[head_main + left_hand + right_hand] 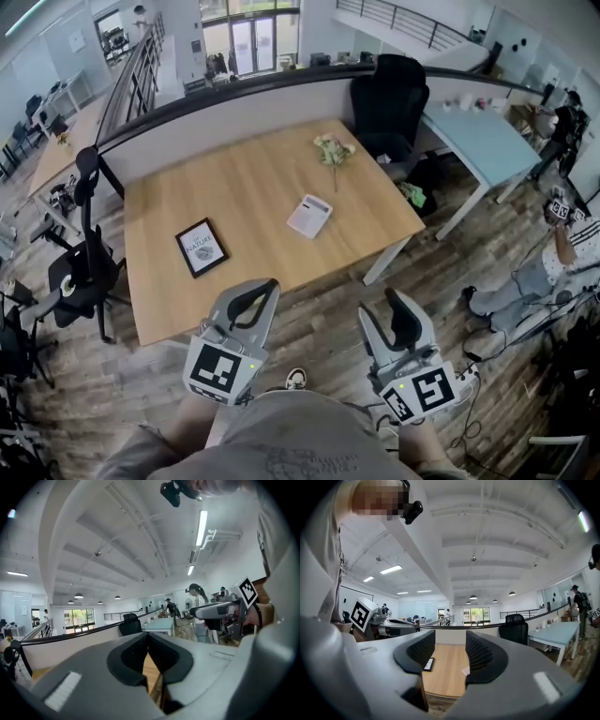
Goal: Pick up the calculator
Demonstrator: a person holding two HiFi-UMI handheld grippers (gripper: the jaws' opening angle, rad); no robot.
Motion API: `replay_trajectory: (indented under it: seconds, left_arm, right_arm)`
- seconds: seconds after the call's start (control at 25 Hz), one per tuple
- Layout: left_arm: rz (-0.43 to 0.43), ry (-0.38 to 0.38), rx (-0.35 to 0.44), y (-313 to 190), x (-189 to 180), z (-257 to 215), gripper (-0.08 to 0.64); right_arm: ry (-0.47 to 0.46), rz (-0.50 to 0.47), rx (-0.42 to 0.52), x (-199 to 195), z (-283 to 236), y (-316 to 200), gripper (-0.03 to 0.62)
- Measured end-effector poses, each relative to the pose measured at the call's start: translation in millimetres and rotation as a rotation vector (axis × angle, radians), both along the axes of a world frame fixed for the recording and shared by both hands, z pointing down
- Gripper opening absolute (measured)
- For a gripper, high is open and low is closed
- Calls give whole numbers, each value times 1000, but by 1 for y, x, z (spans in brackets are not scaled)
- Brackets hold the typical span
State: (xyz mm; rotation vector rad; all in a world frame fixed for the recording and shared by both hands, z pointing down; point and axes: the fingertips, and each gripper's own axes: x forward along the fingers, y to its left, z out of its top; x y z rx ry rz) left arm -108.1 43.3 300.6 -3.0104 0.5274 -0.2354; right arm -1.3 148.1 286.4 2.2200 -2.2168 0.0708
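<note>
The calculator (309,216), white with a grey keypad, lies flat right of the middle of the wooden table (253,178); in the right gripper view the calculator (465,671) peeks out beside the right jaw. Both grippers hang short of the table's near edge, over the floor and well away from it. My left gripper (255,291) (148,645) is shut, its pads meeting with nothing between them. My right gripper (380,309) (450,649) stands open and empty, and the tabletop shows through its gap.
A black-framed picture (201,247) (428,664) lies on the table's left part and a small flower bunch (333,150) at its far right. Black office chairs stand at the far side (389,94) and the left (84,262). A pale blue table (487,141) and a seated person (562,253) are at the right.
</note>
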Motion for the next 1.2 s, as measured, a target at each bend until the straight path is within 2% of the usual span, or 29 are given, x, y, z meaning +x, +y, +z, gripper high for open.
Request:
replay_trajectory:
  seconds: [0.32,0.48,0.68,0.92,1.2]
  left_arm:
    - [8,1,40,-47,6,5,2]
    - [-12,-13,-10,-62,13,14,2]
    - [-33,-25,-6,-84,29,23,2]
    - [-51,-48,12,-118,66,30,2]
    - [-129,-88,-38,-162,117,44,2]
  right_arm:
    - [-10,-17,-30,10,9,-49,187]
    - [31,-16,-64,22,21,-70,187]
    - [17,-49,-81,42,33,-97,187]
    - [-8,-101,-105,76,45,-135,187]
    - [-82,-194,-156,130,69,-190,187]
